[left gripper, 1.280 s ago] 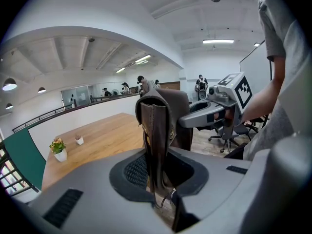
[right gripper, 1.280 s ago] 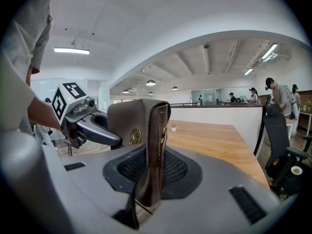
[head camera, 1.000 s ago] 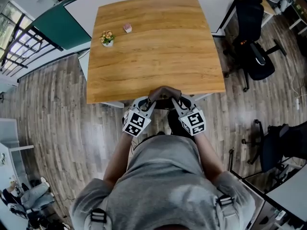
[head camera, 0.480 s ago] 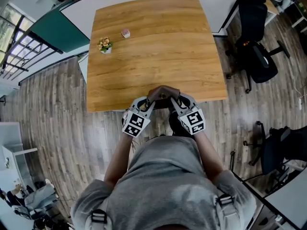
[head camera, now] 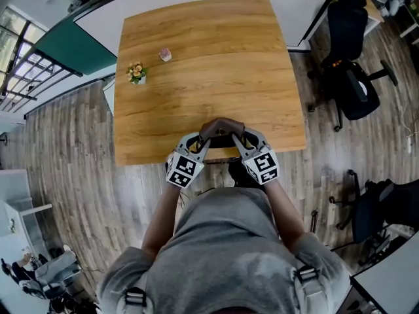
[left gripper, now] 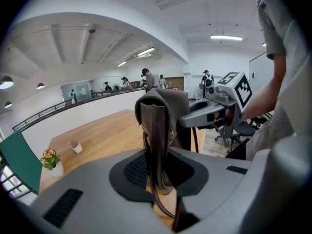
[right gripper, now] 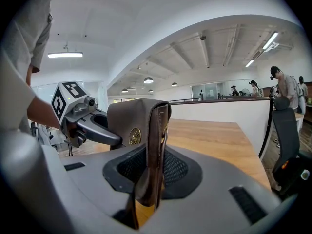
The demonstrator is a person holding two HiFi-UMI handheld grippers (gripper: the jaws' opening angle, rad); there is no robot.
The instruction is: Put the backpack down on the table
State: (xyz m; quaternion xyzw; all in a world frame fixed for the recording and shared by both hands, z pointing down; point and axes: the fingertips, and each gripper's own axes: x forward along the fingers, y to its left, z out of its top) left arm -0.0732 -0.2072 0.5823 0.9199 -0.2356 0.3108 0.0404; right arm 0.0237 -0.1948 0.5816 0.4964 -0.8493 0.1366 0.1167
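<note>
I hold a brown leather backpack [head camera: 222,129] by its top, just over the near edge of the wooden table [head camera: 196,57]. My left gripper [head camera: 198,144] is shut on its left side and my right gripper [head camera: 241,142] on its right side. In the left gripper view a leather flap and strap of the backpack [left gripper: 157,126] stand pinched between the jaws of the left gripper [left gripper: 158,167], with the right gripper [left gripper: 214,112] beyond. In the right gripper view the backpack [right gripper: 139,123], with a round gold badge, sits in the right gripper [right gripper: 150,172]. The bag's lower part is hidden.
A small potted flower [head camera: 136,72] and a tiny pink pot [head camera: 165,55] stand at the table's far left. Black office chairs [head camera: 350,77] stand right of the table, another chair [head camera: 383,201] at the near right. A white partition runs behind the table.
Both grippers and the backpack have moved forward together, from just short of the table's near edge to over it. The grip on the bag looks the same.
</note>
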